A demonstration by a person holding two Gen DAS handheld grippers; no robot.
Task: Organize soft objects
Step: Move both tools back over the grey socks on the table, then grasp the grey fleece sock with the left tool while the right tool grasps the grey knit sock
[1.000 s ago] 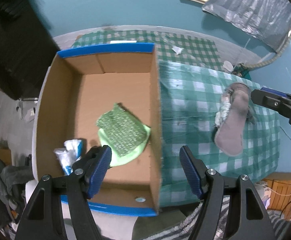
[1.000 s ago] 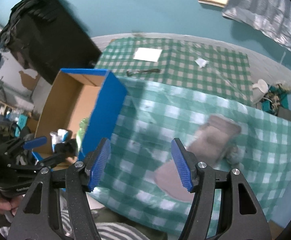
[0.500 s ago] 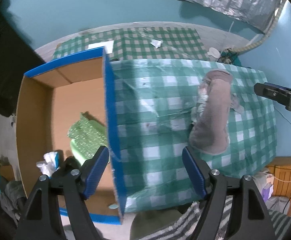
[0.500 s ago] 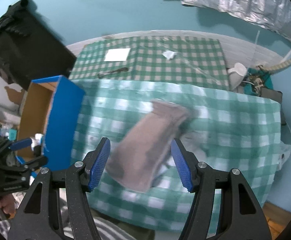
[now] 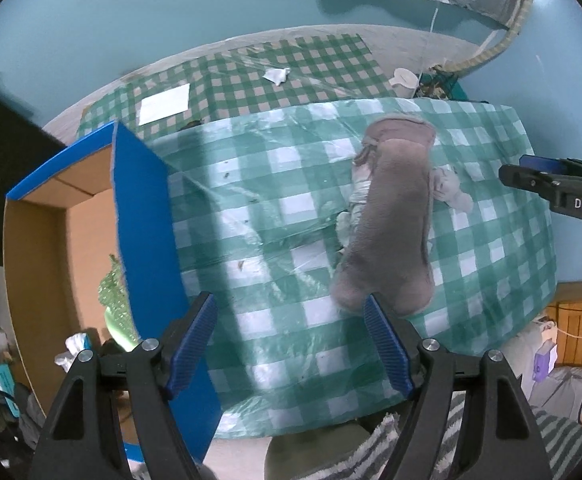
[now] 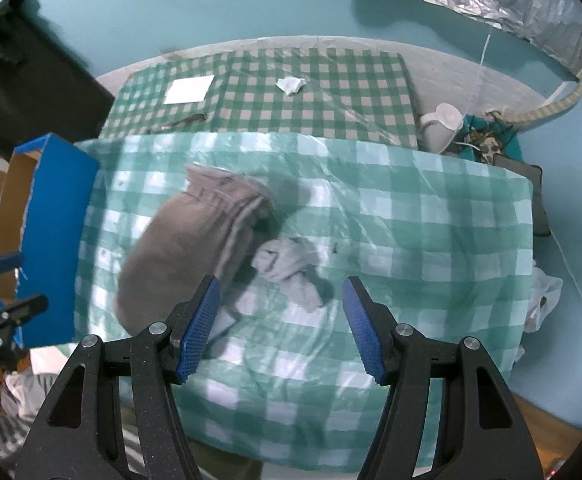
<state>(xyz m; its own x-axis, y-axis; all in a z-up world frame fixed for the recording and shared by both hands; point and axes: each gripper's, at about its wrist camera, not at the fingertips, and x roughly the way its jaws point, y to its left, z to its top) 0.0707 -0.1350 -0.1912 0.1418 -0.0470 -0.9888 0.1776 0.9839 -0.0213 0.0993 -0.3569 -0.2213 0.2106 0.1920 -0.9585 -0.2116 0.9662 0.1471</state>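
The grey plush cover lies flat on the desk, in the right-centre of the left wrist view, long axis running from the upper right down toward the lower centre. It looks like a limp fleece sleeve: light, floppy, likely to sag and fold once lifted, not fragile and not slippery. Its rounded near end sits just above the right pad of the left tongs, and a pinch across that end or on the stitched band at the far end would probably hold best, since the middle would only bunch.

Beside it, touching its right edge, is a small pale grey rag, crumpled and knotted. It should weigh almost nothing and could be nipped anywhere on its raised bulk. It lies in the centre of the right wrist view, just above the gap of the right tongs. More whitish cloth peeks out along the cover's left edge.

The left tongs have just been spreading and stand wide apart with nothing between them. The right tongs stand apart too, empty, above the rag.

The blue-edged cardboard box, at the left of the frame, holds a green sponge-like piece.

Readable writing: only "DAS" in white on the right tongs' body at the right edge of the left wrist view.
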